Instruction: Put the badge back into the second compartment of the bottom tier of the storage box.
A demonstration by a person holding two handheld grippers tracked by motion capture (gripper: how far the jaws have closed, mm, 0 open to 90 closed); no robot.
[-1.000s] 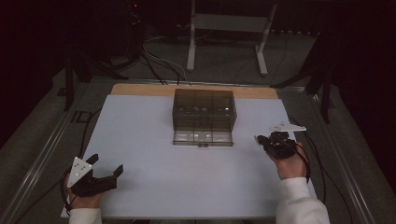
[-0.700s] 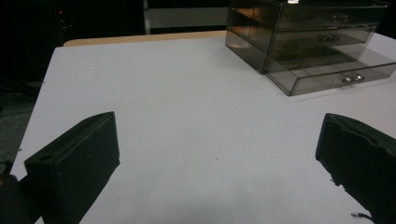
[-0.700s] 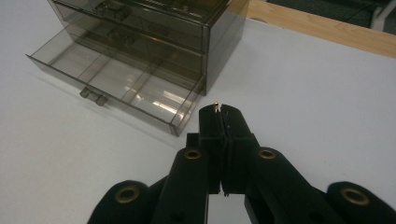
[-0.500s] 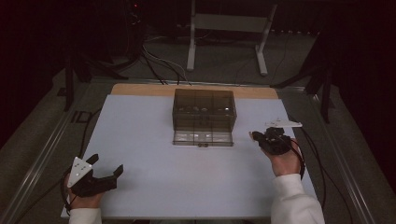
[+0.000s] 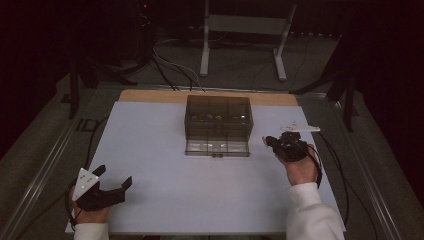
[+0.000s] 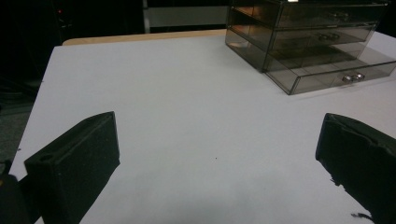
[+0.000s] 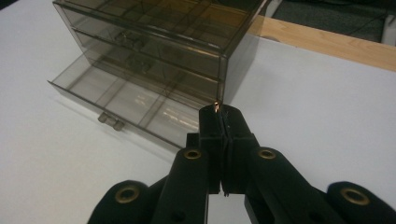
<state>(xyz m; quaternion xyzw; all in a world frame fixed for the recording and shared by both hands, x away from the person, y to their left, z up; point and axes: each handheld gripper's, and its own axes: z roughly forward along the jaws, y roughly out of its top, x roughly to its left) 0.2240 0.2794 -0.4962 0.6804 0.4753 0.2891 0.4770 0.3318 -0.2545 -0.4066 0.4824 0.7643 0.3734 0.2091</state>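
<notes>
The right gripper (image 5: 274, 142) has its jaws pressed together, and in the right gripper view (image 7: 218, 112) a tiny copper-coloured item (image 7: 216, 107) shows pinched at the very tips; what it is cannot be told. Just ahead of those tips and to their left stands a smoky clear drawer box (image 7: 159, 42), its bottom drawer (image 7: 126, 100) pulled out, its two small knobs (image 7: 111, 122) facing forward, its divided compartments looking bare beneath the tips' left side. The tips are near the box's right front corner and apart from it. In the high view the box (image 5: 218, 117) sits to the left of this gripper on the white mat (image 5: 165, 170). The left gripper (image 5: 112, 180) rests low on the mat with its jaws spread wide and nothing between them; from its own view the box (image 6: 303, 32) lies well ahead and to the right, the open drawer (image 6: 336, 74) nearest.
</notes>
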